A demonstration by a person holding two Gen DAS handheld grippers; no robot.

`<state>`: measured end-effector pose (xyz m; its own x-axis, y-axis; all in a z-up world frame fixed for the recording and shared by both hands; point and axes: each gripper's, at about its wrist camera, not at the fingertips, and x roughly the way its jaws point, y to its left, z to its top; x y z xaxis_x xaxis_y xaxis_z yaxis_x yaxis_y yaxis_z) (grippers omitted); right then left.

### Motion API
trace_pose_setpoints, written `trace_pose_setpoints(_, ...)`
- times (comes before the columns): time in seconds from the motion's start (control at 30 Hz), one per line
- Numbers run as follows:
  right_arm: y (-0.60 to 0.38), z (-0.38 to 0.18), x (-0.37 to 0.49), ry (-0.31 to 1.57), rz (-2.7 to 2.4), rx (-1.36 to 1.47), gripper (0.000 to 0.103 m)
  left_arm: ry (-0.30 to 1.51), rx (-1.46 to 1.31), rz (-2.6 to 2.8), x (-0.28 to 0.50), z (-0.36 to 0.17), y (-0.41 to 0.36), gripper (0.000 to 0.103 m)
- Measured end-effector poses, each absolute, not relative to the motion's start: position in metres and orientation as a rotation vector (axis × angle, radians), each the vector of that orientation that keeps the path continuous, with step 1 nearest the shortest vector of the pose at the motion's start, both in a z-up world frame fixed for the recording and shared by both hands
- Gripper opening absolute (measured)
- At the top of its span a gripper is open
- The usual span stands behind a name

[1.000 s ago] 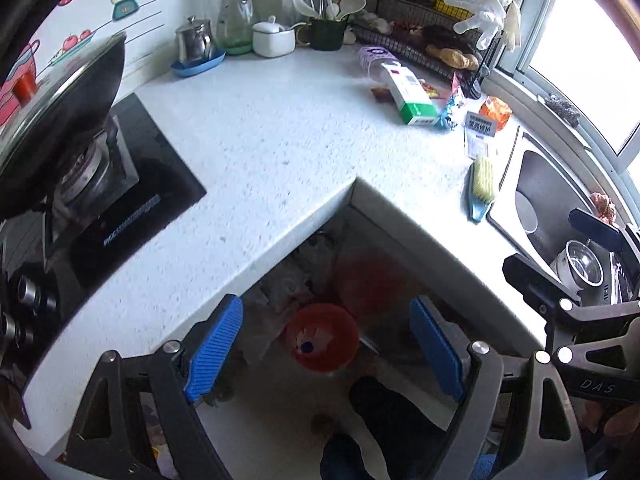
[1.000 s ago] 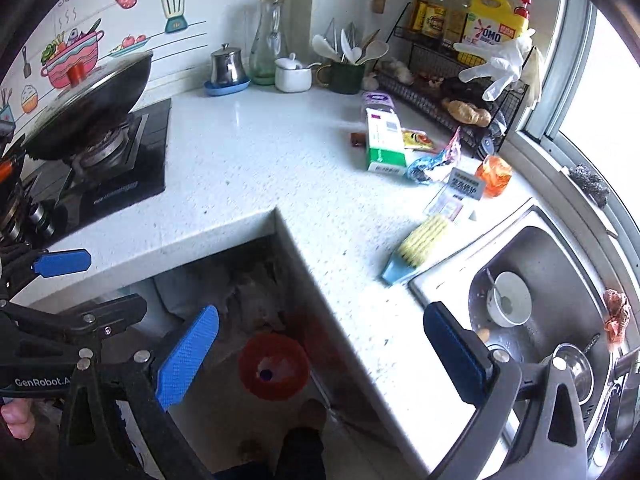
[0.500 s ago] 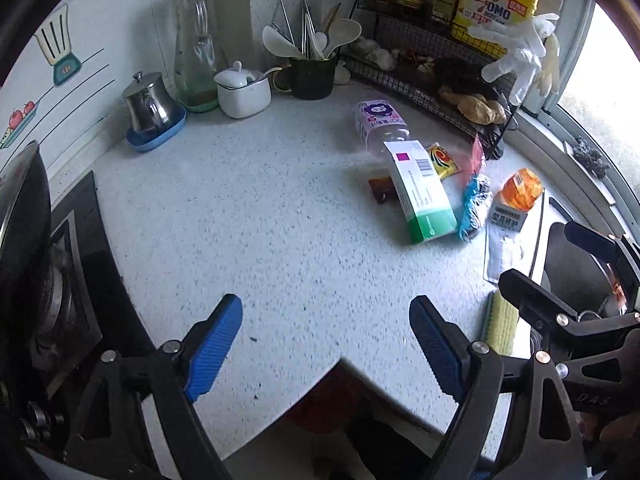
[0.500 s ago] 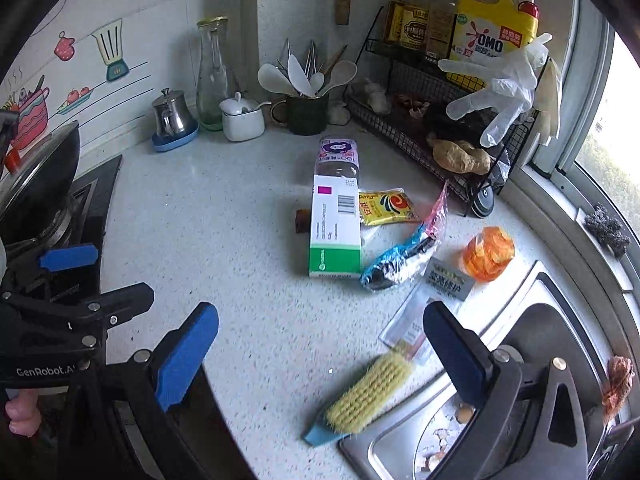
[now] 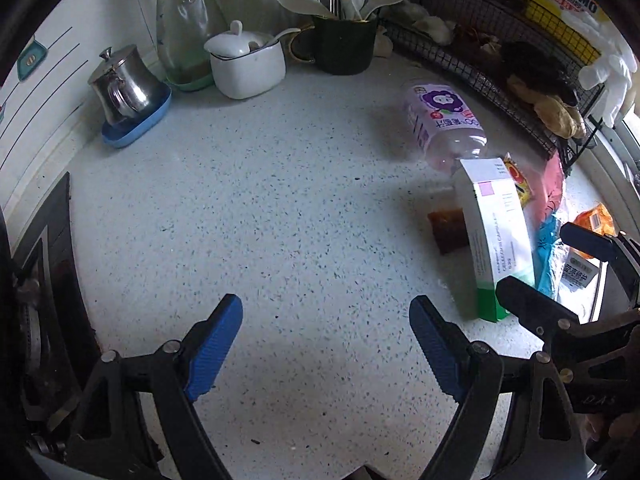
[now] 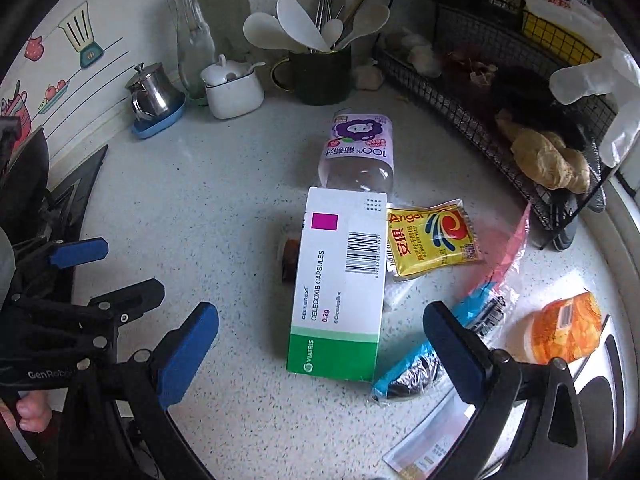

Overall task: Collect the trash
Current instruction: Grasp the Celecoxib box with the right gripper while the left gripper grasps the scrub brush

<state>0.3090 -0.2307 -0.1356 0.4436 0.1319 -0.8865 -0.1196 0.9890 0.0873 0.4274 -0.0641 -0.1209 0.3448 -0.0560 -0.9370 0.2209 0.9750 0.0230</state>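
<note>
A white speckled desk [image 5: 248, 216] fills the corner of a kitchen. The wall [image 6: 120, 12] behind it is white, with cartoon stickers [image 6: 82, 40] of kitchenware on its left part. A black hob [image 5: 52, 248] sits sunk into the desk at the left edge. At the back stand a glass carafe [image 6: 194, 36], a steel pot [image 5: 122, 80] on a blue dish, a white lidded bowl [image 5: 246, 64] and a dark mug of utensils [image 6: 320, 68]. A black wire rack [image 6: 504, 92] runs along the right, towards bright daylight.
</note>
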Motion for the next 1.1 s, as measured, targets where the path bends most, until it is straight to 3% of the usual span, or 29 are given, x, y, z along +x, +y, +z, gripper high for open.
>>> trace_pose_setpoints(0.33,-0.227,-0.170,0.335,1.203,0.184,0.008,0.102,1.258,0.173,-0.113,0.445,-0.151,-0.059,0.084)
trace_pose_setpoints(0.37,-0.226,-0.170,0.335,1.201,0.184,0.009,0.098,1.262,0.168,-0.116,0.445,-0.152,-0.059,0.084)
trace_pose_setpoints(0.47,-0.226,-0.169,0.333,1.201,0.180,0.014,0.066,1.271,0.152,-0.126,0.443,-0.151,-0.060,0.084)
trace_pose_setpoints(0.5,-0.226,-0.166,0.331,1.198,0.185,0.024,0.064,1.271,0.153,-0.129,0.442,-0.149,-0.060,0.084)
trace_pose_setpoints(1.1,-0.267,-0.073,0.218,1.053,0.027,0.072,0.061,1.174,0.219,-0.369,0.376,-0.074,-0.108,0.084)
